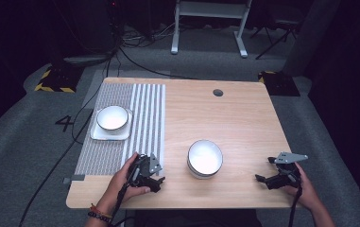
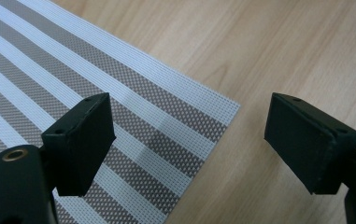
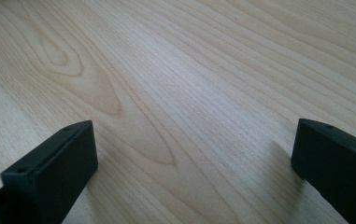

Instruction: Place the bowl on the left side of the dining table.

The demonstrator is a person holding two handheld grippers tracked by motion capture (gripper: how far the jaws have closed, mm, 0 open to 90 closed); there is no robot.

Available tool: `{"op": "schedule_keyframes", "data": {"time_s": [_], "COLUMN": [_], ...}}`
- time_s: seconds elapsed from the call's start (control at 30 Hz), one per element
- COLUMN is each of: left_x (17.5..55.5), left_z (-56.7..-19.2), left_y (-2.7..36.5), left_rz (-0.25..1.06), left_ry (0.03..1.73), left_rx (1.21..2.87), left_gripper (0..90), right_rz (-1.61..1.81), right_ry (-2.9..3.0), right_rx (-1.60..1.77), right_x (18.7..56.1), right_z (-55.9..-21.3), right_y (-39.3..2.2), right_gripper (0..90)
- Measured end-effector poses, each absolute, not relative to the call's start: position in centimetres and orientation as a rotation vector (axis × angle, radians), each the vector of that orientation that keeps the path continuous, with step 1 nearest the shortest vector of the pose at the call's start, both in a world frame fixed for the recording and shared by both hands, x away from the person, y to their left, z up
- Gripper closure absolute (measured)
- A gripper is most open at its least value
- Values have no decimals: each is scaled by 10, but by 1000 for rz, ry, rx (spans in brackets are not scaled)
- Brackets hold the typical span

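Both pairs of jaws stand wide apart with nothing between them. In the left gripper view, the left gripper (image 2: pixel 187 140) hangs low over the near corner of the striped placemat (image 2: pixel 119 112), one jaw above the weave and the other above bare wood. In the right gripper view, the right gripper (image 3: pixel 189 163) sits close over plain wood grain, well away from any dish.

From the high view, the left gripper (image 1: pixel 150 176) is near the front edge of the table (image 1: pixel 244 118), at the placemat's (image 1: pixel 144 123) front right corner. Just to its right, between the two grippers, stands a white bowl (image 1: pixel 205 158) that looks like a short stack of bowls, though the rims are too small to count. The right gripper (image 1: pixel 277 177) is farther off, towards the front right corner. A second white bowl (image 1: pixel 112 118) rests on a square plate (image 1: pixel 97 135) on the placemat, well back from both hands.

The nearer bowl looks like the thing in hand, and the risks follow from that. A smooth glazed rim gives flat jaws little hold, so a shallow pinch on one side could let the bowl tip or slip out as it lifts. If it is a stack, gripping the top rim alone might drag the lower ones or leave them rocking. The left jaw riding so low could also catch the placemat corner, fold it up and shift the plate and bowl on it.
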State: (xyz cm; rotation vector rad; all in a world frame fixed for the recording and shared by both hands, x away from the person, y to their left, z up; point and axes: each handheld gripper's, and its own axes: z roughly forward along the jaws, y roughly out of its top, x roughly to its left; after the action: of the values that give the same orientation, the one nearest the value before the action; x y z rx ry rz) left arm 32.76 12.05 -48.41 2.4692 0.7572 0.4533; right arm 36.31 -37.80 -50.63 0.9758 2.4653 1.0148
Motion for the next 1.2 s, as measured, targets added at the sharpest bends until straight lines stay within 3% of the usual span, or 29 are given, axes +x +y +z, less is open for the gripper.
{"op": "schedule_keyframes", "data": {"time_s": [0.5, 1.2], "left_x": [330, 327], "left_z": [-498, -505], "left_y": [139, 146], "left_rz": [273, 305], "left_ry": [856, 819], "left_rx": [2340, 2274], "left_gripper": [156, 150], "right_rz": [1014, 1015], "right_ry": [2464, 2464], "right_rx": [977, 977], "right_x": [363, 363], "right_z": [-506, -506], "right_y": [-378, -378], "right_gripper": [6, 5]}}
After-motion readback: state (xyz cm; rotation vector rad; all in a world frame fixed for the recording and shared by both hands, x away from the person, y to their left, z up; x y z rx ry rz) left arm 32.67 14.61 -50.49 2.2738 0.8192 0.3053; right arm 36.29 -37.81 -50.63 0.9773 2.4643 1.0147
